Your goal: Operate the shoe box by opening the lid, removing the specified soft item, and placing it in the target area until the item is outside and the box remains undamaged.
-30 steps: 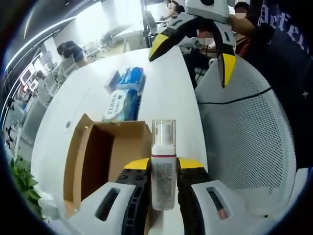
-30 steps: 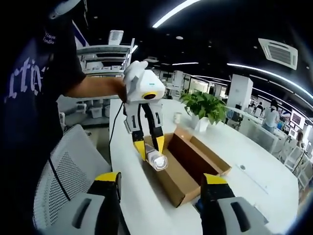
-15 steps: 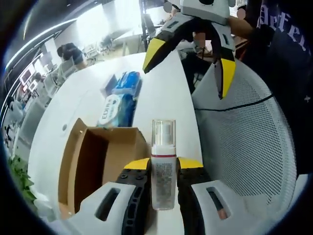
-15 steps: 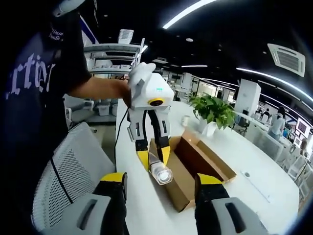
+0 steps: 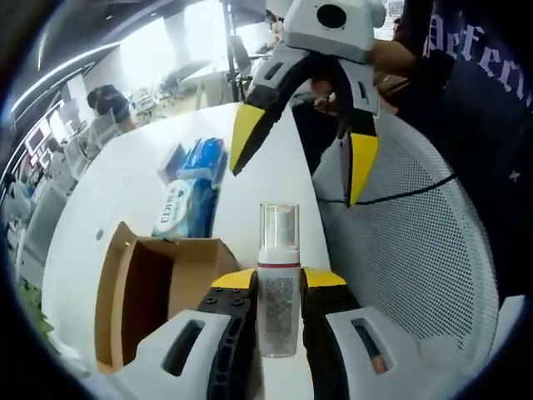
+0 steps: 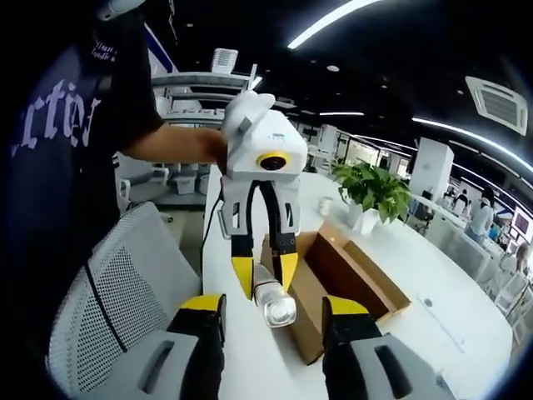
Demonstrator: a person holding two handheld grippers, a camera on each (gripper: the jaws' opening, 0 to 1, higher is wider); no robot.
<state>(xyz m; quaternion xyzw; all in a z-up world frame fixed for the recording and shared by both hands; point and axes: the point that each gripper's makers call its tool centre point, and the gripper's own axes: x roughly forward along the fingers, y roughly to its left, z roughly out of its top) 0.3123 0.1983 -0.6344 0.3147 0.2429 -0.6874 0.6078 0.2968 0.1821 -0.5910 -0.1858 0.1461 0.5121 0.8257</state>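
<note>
The left gripper (image 5: 277,287) is clamped on an upright pump bottle (image 5: 277,283), held above the white surface (image 5: 275,179) just beside the open cardboard shoe box (image 5: 154,287). The right gripper (image 5: 296,158) hangs above with its jaws spread apart, holding nothing. Blue wipe packs (image 5: 190,187) lie beyond the box.

An open office. A long white tabletop (image 5: 275,179) runs away in the left gripper view, with a white mesh chair (image 5: 416,250) just beside it. In the right gripper view the ceiling (image 6: 391,50) is dark, crossed by bright strip lights (image 6: 333,17), with a square vent (image 6: 500,92) set in it. A potted plant (image 6: 372,190) stands on the tabletop, white shelves (image 6: 187,92) rise behind, and more desks and seated people fill the far room, which is brightly lit.
</note>
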